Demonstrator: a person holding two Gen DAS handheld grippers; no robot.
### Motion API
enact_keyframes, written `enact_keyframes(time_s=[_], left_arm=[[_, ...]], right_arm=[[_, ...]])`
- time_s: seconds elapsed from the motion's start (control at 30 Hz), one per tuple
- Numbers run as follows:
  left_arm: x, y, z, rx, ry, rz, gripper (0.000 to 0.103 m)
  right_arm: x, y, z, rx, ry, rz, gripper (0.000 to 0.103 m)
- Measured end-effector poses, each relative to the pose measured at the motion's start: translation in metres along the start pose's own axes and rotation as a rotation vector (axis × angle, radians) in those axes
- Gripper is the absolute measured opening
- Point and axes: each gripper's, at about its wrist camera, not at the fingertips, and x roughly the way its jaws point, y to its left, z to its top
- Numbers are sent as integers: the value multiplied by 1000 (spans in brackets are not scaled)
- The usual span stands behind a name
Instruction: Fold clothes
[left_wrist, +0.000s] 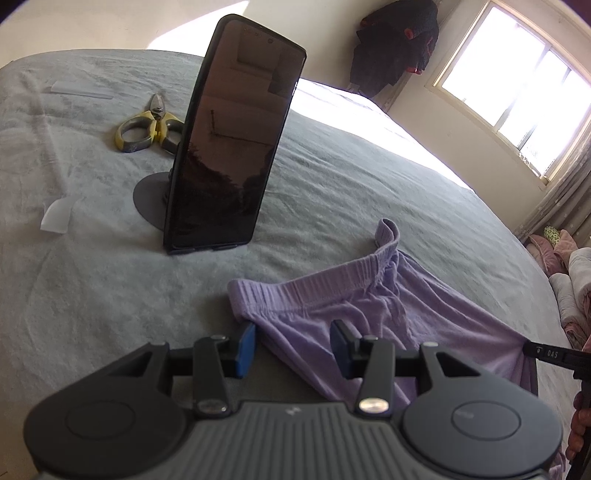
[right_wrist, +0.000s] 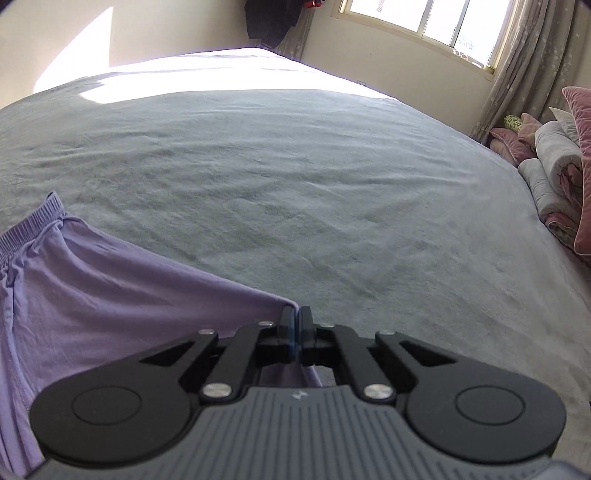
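On the far left of the grey bedspread (left_wrist: 92, 277) lie yellow-handled scissors (left_wrist: 147, 129), with a dark phone (left_wrist: 229, 140) propped upright on a round stand just to their right. Nearer, the left gripper (left_wrist: 291, 343) stands spread over the waistband end of the lilac shorts (left_wrist: 369, 314), pads not pressing. At the right, the right gripper (right_wrist: 295, 325) is pressed together, pinching the shorts' corner.

Two matching handheld grippers, black and grey

Each of the left gripper (left_wrist: 291, 345) and right gripper (right_wrist: 296, 334) has a ribbed grey body, black linkage arms with silver screws behind blue-padded fingers (left_wrist: 246, 343), and round black discs either side.
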Motion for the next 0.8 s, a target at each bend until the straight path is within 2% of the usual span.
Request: enact_keyframes(time_s=[0.17,0.33,0.4,0.47,0.53,0.63,0.8], left_arm=[[4,-2,2,16,-5,9,44],[2,-6,9,27,29,12,44],[-2,-13,16,49,32,-18,47],[-6,-25,24,82,18,-57,62],[-6,-37,31,113,14,-88,64],[12,-60,45,167,57,-107,64],[36,-81,71,190,173,-102,64]], right_arm=[[25,-6,18,15,1,-38,0],[48,-2,16,29,44,-26,0],[54,0,10,34,63,-13,1],[52,-3,8,42,63,6,2],[50,-6,6,51,63,25,2],[46,-15,7,76,73,77,12],[39,-39,6,147,87,179,14]])
